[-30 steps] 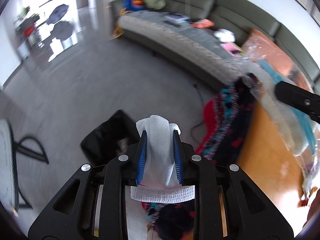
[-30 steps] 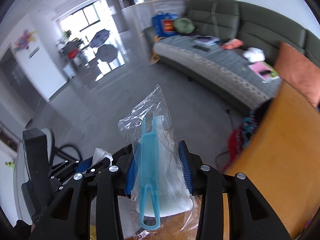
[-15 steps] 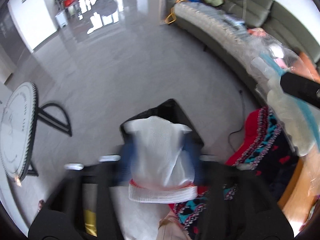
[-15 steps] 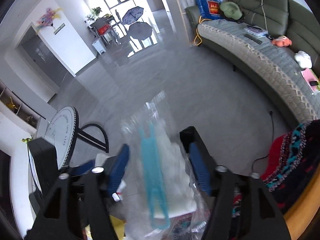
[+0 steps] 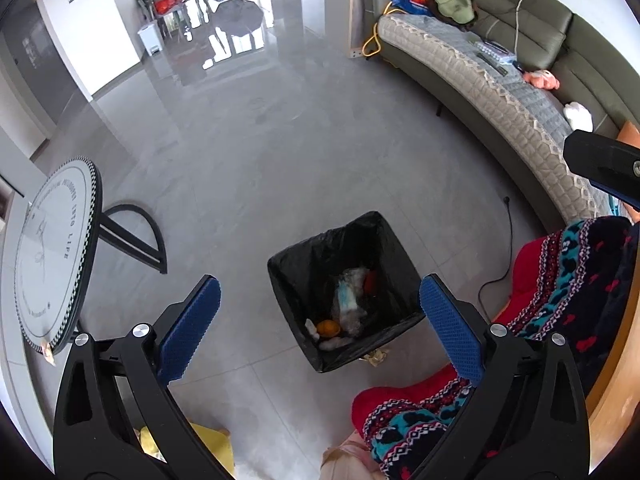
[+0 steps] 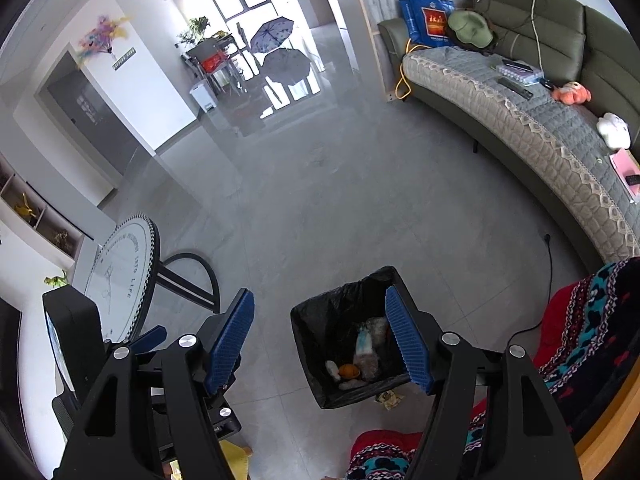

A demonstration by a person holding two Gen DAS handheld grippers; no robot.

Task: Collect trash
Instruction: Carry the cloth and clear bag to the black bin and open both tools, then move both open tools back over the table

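A black-lined trash bin (image 5: 288, 280) stands on the grey floor below both grippers; it also shows in the right wrist view (image 6: 304, 320). Inside lie a clear plastic bag with a blue piece (image 5: 348, 300), an orange item (image 5: 327, 327) and white scraps (image 5: 334, 343). My left gripper (image 5: 320, 316) is open and empty above the bin. My right gripper (image 6: 320, 340) is open and empty above the bin. A small crumpled yellowish scrap (image 5: 376, 357) lies on the floor by the bin's near corner.
A round glass side table (image 5: 52, 264) stands to the left. A red patterned blanket (image 5: 560, 288) hangs off an orange wooden table edge (image 5: 624, 360) at right. A long green sofa (image 5: 500, 92) runs along the far right. A yellow item (image 5: 208, 448) lies near the bottom.
Both grippers swung from the table to over the bin and opened. The white cloth left the left gripper and the plastic bag with the blue piece left the right; they now lie in the bin.
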